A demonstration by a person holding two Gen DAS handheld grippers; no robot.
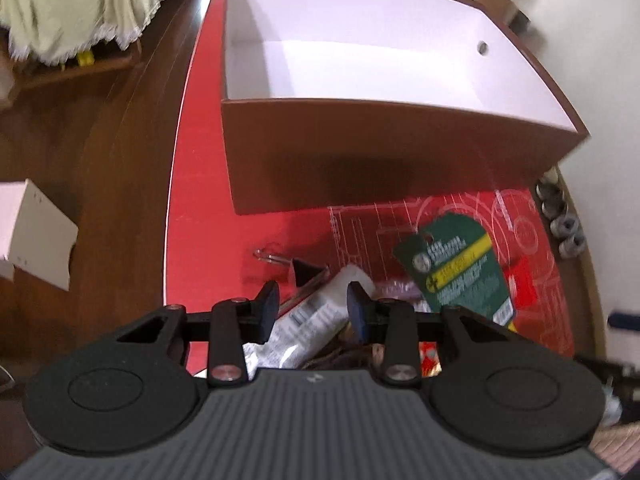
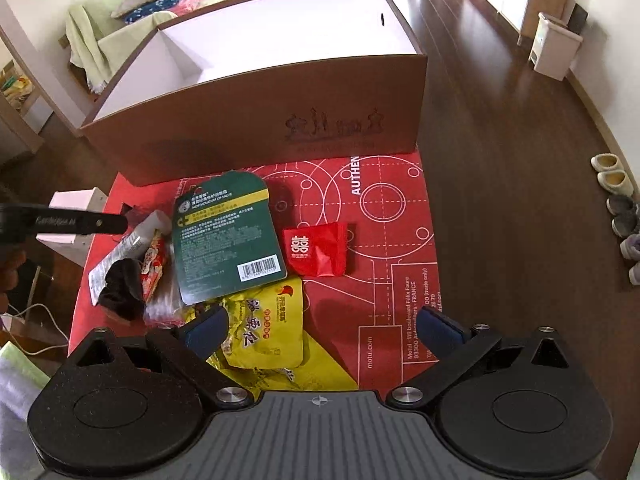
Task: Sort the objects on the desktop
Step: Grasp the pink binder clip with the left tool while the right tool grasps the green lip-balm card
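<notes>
An open brown box (image 1: 360, 152) with a white inside stands at the back of the red mat (image 2: 392, 240). In front of it lie a green card (image 2: 228, 236), a red packet (image 2: 320, 250), a yellow snack bag (image 2: 264, 328), a red-white wrapper (image 2: 152, 268), a dark bundle (image 2: 120, 284) and a white tube (image 2: 136, 236). My left gripper (image 1: 314, 308) is narrowed around the white tube (image 1: 312, 316), which fills the gap between its pads. My right gripper (image 2: 320, 328) hovers wide open above the yellow bag and the mat, holding nothing.
A black clip (image 1: 304, 270) lies just beyond the tube. Shoes (image 2: 616, 200) line the floor on the right. A white carton (image 1: 32, 236) sits on the dark wood floor to the left, a covered sofa (image 2: 120, 40) behind, a white bin (image 2: 554, 46) far right.
</notes>
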